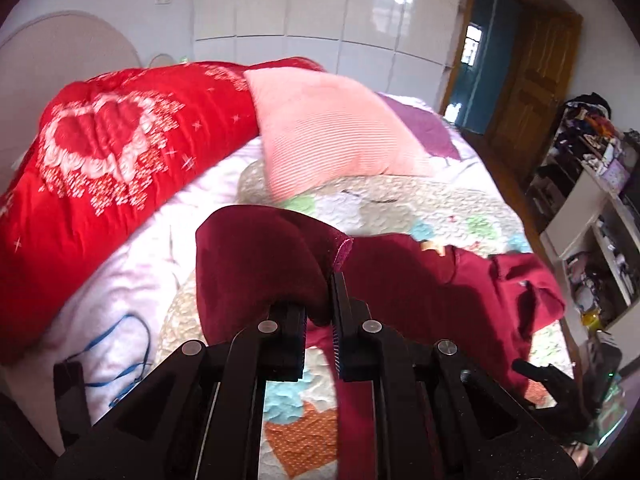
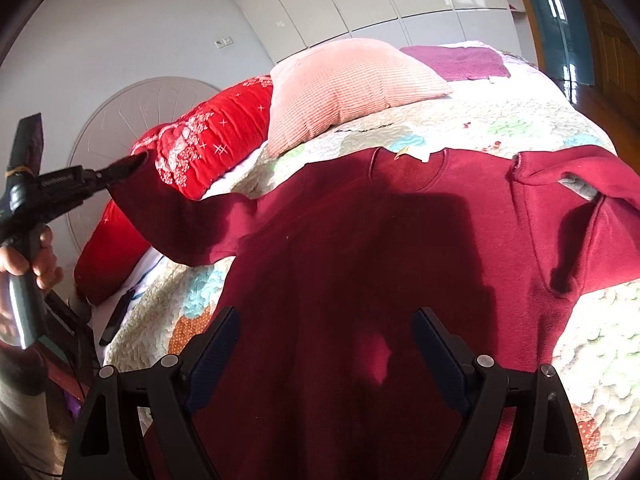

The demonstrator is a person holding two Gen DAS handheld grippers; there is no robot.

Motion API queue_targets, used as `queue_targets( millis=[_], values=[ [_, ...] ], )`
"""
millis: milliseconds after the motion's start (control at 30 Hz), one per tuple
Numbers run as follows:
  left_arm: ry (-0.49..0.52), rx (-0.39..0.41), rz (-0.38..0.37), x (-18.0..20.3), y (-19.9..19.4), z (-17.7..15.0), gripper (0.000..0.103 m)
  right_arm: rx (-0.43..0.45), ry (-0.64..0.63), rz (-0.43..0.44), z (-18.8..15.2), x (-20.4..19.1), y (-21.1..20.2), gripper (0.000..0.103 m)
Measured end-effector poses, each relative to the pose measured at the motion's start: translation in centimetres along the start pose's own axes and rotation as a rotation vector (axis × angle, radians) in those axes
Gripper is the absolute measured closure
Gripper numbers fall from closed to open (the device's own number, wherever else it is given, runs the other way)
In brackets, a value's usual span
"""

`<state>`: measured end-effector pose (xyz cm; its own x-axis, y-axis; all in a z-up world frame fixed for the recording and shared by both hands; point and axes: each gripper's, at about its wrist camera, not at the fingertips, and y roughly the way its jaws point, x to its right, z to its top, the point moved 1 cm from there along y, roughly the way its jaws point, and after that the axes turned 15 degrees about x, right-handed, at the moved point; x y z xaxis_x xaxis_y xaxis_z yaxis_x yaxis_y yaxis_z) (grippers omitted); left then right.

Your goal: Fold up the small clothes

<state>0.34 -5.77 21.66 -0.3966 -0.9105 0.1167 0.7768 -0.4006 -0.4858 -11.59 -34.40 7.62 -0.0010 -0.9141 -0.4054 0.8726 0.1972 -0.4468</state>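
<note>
Dark red long-sleeved top [image 2: 360, 240] lies front-up on the quilt [image 2: 520, 120] of the bed, neckline [image 2: 408, 160] toward the pillows, hem toward the right wrist camera. Body spread mostly flat. Sleeve on the far right [image 2: 576, 184] is already doubled back onto the chest. The other sleeve [image 2: 180, 216] is lifted off the bed, stretched out and up toward the left.

Fabric reads as soft, fleecy knit: limp, light, drapes and sags between supports, not slippery by the look of the nap. Judgement: it will not hold a crease by itself and will drag the body along if pulled hard. Best holds are the edges — cuff, shoulder seam, hem corners — where layers are thick enough to pinch.

Left tool [image 1: 320, 280] is clenched on the cuff end of the raised sleeve; cloth bunches over its fingers in the left wrist view. Right tool [image 2: 326, 340] hangs released above the lower body of the top, fingers wide apart, nothing between them.

Likely step: carry the held sleeve across the chest to match the other one.

Around: pink ribbed pillow [image 2: 344, 84] beyond the neckline, red quilted cover [image 2: 208, 144] beside it, purple cloth [image 2: 456, 62] farther back. Cluttered shelves [image 1: 592, 208] beside the bed.
</note>
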Motion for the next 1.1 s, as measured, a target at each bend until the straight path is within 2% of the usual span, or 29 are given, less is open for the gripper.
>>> queue_targets(
  millis=[167,233,333,500,567,600,700,767,800,833,900,1000,1100],
  values=[
    [0.047,-0.028,-0.2,9.2,1.7,2.1,0.094,0.066,0.039,-0.068,1.9,3.5,-2.8,0.016],
    [0.059,-0.048,-0.26,13.0,3.2,1.2,0.094,0.08,0.056,-0.105,2.5,5.1,-3.6,0.016],
    [0.038,-0.124,-0.345,17.9,6.8,-1.5,0.094,0.089,0.061,-0.161,2.9,7.3,-4.7,0.016],
    [0.038,-0.24,-0.398,24.3,12.7,-7.6,0.093,0.071,0.113,-0.329,2.7,11.4,-5.6,0.016],
    [0.049,-0.298,-0.413,25.3,14.4,-9.6,0.093,0.064,0.148,-0.338,2.5,12.6,-5.8,0.016],
    [0.077,-0.315,-0.397,25.3,14.7,-10.3,0.089,0.056,0.162,-0.334,2.4,13.0,-5.7,0.016],
    [0.112,-0.295,-0.413,24.2,13.1,-10.4,0.08,0.041,0.162,-0.325,2.4,13.3,-5.1,0.016],
    [0.107,-0.267,-0.396,22.4,11.8,-9.8,0.071,0.035,0.15,-0.309,2.8,12.8,-4.3,0.016],
    [0.1,-0.241,-0.372,21.0,11.0,-9.1,0.059,0.033,0.14,-0.294,3.0,12.3,-3.7,0.016],
    [0.093,-0.213,-0.338,19.5,10.5,-8.7,0.045,0.032,0.122,-0.279,3.2,11.8,-3.0,0.016],
    [0.076,-0.147,-0.241,16.1,9.7,-7.7,0.035,0.019,0.064,-0.263,3.8,10.6,-1.4,0.016],
    [0.054,-0.091,-0.082,10.7,9.7,-7.0,0.035,-0.013,-0.027,-0.239,4.4,9.1,1.5,0.016],
    [0.002,-0.093,0.041,6.0,11.0,-7.8,0.035,-0.091,-0.11,-0.246,4.2,8.5,5.0,0.016]
  ],
)
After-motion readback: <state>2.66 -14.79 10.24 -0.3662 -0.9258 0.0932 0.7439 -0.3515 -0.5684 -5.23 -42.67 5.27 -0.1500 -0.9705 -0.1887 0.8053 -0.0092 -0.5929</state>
